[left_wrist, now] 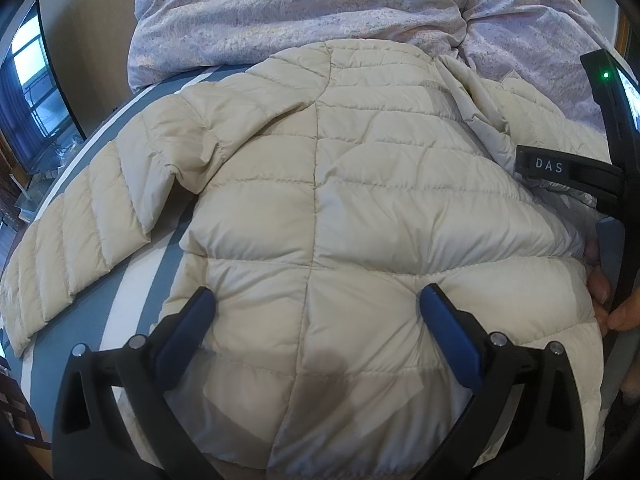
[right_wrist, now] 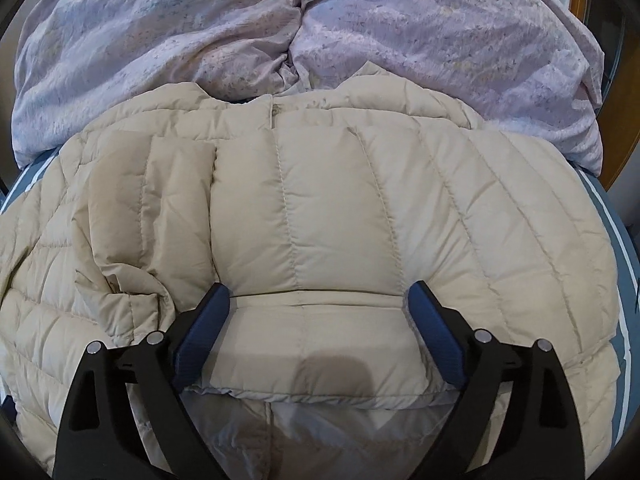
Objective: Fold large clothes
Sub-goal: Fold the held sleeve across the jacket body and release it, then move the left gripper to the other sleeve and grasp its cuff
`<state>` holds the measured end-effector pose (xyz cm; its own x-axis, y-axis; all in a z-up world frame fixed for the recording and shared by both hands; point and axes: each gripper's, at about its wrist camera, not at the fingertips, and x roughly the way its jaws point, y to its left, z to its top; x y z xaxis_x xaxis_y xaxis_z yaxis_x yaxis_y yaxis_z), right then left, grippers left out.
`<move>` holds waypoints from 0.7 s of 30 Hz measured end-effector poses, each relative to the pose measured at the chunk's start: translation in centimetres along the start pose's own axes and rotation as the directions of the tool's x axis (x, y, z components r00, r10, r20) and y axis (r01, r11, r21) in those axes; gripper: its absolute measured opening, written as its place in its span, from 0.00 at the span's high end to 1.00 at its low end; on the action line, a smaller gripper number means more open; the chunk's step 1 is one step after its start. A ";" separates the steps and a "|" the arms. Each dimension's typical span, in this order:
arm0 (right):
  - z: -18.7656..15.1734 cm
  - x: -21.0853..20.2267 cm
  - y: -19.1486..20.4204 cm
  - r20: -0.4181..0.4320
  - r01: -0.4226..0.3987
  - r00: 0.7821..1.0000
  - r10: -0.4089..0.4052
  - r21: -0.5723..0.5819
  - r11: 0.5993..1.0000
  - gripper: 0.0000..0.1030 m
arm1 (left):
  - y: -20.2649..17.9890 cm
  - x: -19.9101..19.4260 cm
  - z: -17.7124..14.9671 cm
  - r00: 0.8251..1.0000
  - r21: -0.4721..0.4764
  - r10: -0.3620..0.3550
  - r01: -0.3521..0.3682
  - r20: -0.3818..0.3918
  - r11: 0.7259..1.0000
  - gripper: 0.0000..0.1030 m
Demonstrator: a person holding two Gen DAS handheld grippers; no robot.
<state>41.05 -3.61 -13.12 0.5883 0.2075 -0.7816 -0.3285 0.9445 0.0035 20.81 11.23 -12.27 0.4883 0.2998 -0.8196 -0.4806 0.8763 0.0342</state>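
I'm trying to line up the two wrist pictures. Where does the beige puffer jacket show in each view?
Left wrist: the beige puffer jacket fills the centre, one sleeve stretching down-left over the striped sheet.
Right wrist: the jacket fills the middle and lower picture, folded edge between the open fingers of the right hand-held gripper.
Shared landmark: the lilac duvet bunched beyond the jacket in both.

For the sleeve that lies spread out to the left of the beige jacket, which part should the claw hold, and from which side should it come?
Probably the cuff end of the sleeve, approached from the left, outer side. The sleeve lies flat on the striped bed cover, angled away from the jacket, so its end is a free edge to pinch and carry across. The left claw, open over the jacket's body, is nearest.
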 end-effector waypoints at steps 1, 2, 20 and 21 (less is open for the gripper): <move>0.0 0.1 -0.1 -0.002 -0.006 1.000 0.006 0.004 1.000 0.09 | 0.0 -0.1 0.0 1.000 0.001 0.003 -0.003 0.001 1.000 0.02; 0.1 0.1 -0.1 -0.004 -0.011 1.000 0.012 0.006 1.000 0.09 | 0.0 -0.2 -0.1 1.000 0.001 0.006 -0.006 0.001 1.000 0.02; 0.2 0.4 -0.3 -0.004 -0.027 1.000 0.027 0.018 0.999 0.08 | 18.2 -7.1 -2.4 0.966 -0.302 0.256 -0.236 0.026 0.924 0.02; 0.2 0.3 -0.3 -0.004 -0.027 1.000 0.027 0.018 0.999 0.08 | 19.7 -7.4 -2.7 0.962 -0.331 0.273 -0.253 0.015 0.909 0.02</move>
<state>41.46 -3.73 -13.27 0.5765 0.2321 -0.7834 -0.3307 0.9430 0.0361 5.77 25.25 -7.10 0.3494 0.5328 -0.7708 -0.8014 0.5961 0.0487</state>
